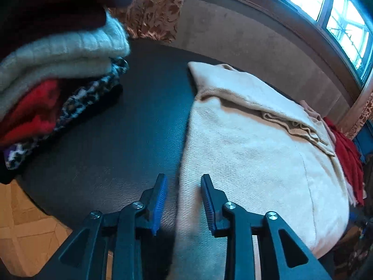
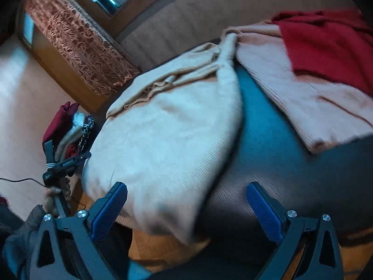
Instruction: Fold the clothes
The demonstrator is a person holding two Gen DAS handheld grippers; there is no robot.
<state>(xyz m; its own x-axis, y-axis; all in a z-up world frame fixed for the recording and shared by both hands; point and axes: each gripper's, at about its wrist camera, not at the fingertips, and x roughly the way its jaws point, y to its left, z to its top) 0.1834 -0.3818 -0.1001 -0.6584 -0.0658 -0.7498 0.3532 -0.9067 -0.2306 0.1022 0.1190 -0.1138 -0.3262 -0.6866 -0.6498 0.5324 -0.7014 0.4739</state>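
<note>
A cream knit garment (image 1: 251,154) lies partly folded on a dark round table (image 1: 105,154), its near edge hanging over the table's rim. It also shows in the right wrist view (image 2: 167,140). My left gripper (image 1: 184,178) is open, its fingers either side of the garment's left near edge. My right gripper (image 2: 186,193) is wide open around the garment's near hanging corner. The left gripper (image 2: 67,161) shows at the garment's far left corner in the right wrist view.
A stack of folded clothes (image 1: 58,74) stands on the table's left. A pink garment (image 2: 303,107) with a red one (image 2: 326,46) on top lies to the right. A patterned curtain (image 2: 79,49), a window (image 1: 326,7) and a wall lie behind. Wooden floor (image 1: 23,228) is below.
</note>
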